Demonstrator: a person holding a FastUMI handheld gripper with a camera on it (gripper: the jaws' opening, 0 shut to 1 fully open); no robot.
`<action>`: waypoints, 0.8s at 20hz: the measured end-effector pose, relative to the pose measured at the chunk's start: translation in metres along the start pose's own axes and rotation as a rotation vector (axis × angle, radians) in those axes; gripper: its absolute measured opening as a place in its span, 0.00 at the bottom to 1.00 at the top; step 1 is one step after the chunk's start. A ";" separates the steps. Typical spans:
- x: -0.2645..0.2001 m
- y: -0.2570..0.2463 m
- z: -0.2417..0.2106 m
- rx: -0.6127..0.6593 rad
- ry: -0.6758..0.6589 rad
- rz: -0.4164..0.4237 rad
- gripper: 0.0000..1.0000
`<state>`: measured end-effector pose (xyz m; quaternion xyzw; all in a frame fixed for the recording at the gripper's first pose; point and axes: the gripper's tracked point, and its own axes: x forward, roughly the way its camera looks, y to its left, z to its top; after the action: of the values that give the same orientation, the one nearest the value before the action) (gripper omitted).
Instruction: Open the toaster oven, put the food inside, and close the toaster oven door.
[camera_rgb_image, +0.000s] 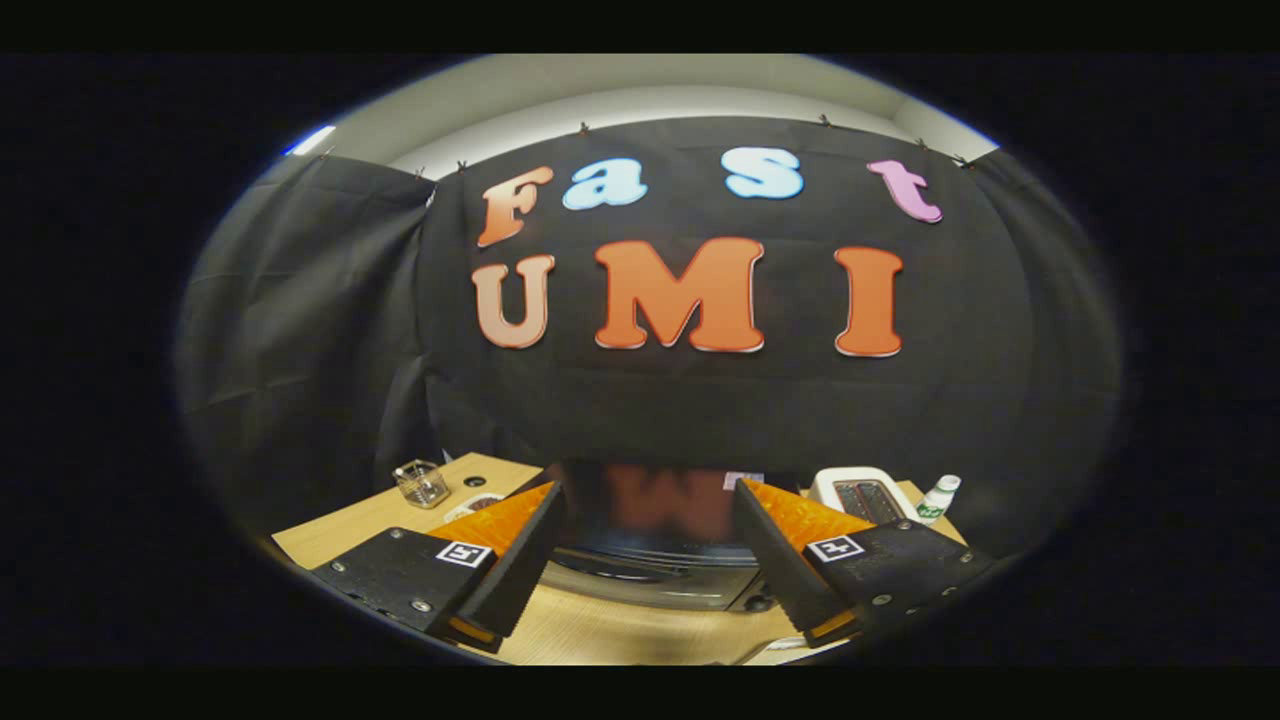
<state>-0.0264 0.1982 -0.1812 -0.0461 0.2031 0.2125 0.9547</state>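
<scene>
A dark toaster oven (655, 555) with a glossy top and a silvery front stands on the wooden table (340, 530), just ahead of my fingers and seen from above. Its door looks closed. My gripper (648, 590) hangs open above the table in front of the oven, with nothing between its fingers; the oven's front shows in the gap. Part of a white plate (470, 505) peeks out behind the left finger (500, 590); what lies on it is hidden.
A small clear glass container (421, 483) stands at the table's far left. A white slot toaster (862, 493) and a small white bottle with a green label (937, 499) stand to the right of the oven. Black cloth walls close off the back.
</scene>
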 end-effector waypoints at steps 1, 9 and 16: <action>0.009 0.005 -0.012 -0.005 0.025 0.001 0.99; 0.057 0.020 -0.077 -0.046 0.114 -0.088 0.98; 0.042 0.031 -0.098 0.057 0.080 -0.072 0.93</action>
<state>-0.0413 0.2253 -0.2879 -0.0349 0.2453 0.1704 0.9537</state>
